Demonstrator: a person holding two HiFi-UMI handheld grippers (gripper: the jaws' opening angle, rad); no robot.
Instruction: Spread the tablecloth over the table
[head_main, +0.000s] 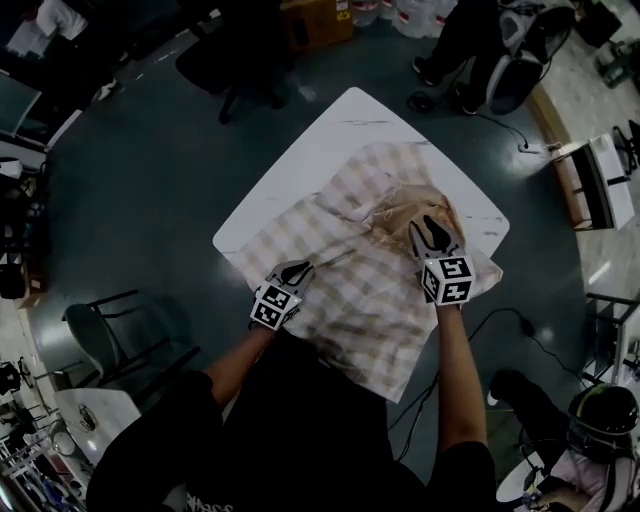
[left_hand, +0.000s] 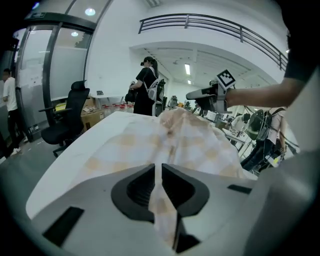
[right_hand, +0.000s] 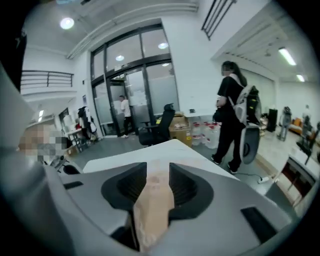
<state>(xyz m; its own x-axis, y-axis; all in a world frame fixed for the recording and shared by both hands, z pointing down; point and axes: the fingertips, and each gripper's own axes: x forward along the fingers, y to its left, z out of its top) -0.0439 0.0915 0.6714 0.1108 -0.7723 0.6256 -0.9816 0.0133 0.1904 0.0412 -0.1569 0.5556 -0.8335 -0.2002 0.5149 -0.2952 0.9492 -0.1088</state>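
Now, the checked tablecloth lies rumpled over the near half of the white table, with one corner draping off the near edge. It looks light, soft and floppy, likely to slide easily on that smooth top, and hems and corners seem the best places to grab. The left gripper pinches a thin fold at the near-left hem, jaws almost together. The right gripper has jaws apart around a bunched hump, not squeezing. There's dark floor all round, a cable nearby and an office chair beyond.
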